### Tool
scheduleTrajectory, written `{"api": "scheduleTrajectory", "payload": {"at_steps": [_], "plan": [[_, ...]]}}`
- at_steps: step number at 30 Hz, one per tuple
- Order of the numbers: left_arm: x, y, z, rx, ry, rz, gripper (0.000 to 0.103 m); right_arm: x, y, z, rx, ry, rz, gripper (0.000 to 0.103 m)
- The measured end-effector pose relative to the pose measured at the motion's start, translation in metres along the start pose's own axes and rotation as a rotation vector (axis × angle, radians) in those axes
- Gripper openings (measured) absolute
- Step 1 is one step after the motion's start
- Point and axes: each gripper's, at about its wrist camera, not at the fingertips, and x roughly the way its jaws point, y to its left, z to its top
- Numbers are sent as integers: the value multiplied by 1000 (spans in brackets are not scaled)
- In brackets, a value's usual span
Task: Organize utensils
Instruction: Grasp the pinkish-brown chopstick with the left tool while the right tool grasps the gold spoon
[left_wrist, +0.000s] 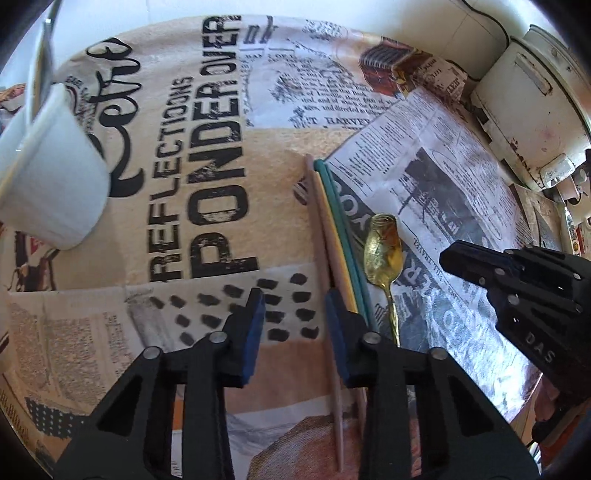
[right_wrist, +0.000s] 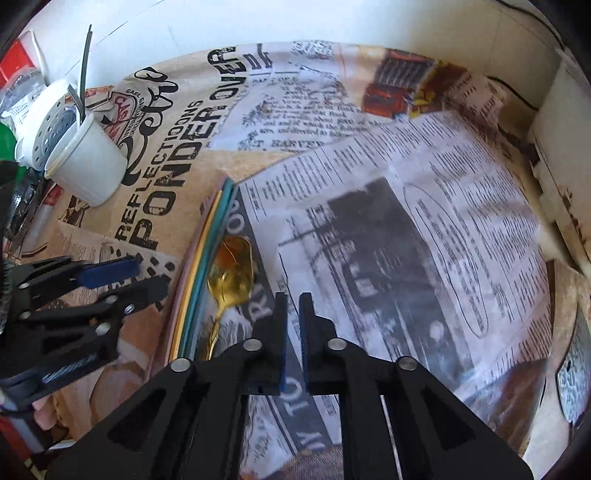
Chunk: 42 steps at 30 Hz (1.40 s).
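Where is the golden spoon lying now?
The golden spoon lies on the table's printed cloth, just right of the coloured sticks, at the edge of the newspaper sheet.

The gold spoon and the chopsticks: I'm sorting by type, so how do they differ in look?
The gold spoon is shiny metal with a wide oval bowl; the chopsticks are matte, thin straight sticks in pink, yellow and teal. The spoon is one piece; the chopsticks form a bundle. The chopsticks reach farther up than the spoon. Both lie flat, side by side, on the newsprint-patterned cloth.
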Motion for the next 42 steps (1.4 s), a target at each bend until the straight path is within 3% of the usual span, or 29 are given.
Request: {"api": "scheduleTrajectory", "payload": {"at_steps": [2,4,6,10,11,16,20,24,27,31,34,38,42], "plan": [[2,-4,2,12,6,-4,29,-3,-1,-3,9,2,24,24],[3,-7,4,31,1,8,28,-5,2,-6,3,-3,33,31],[5,-10,5,56,-1,23,26,-5,5,-9,-11,-6,35,31],[10,-20,8,156,-25,119,8,0,15,-14,-29,13,56,31],[10,-19,9,165,-28,121,7,2,18,-15,-35,18,59,31],[8,-3,12,136,-9,85,5,11,43,-22,-113,26,34,31],[2,13,5,75,22,3,4,15,53,-25,-172,13,-38,30],[-1,12,-8,75,44,-71,4,13,34,-26,-129,8,-65,21],[0,-2,-11,107,46,-80,4,9,19,-29,-90,9,-87,12],[6,-19,-8,118,52,-130,4,1,-5,-30,-41,27,-100,15],[11,-31,-3,144,49,-135,4,-5,-15,-28,-39,35,-54,16],[12,-35,-1,156,45,-145,4,-8,-10,-18,-84,3,-14,39],[12,-31,-2,140,54,-151,4,7,6,-2,-172,1,-28,40]]}}
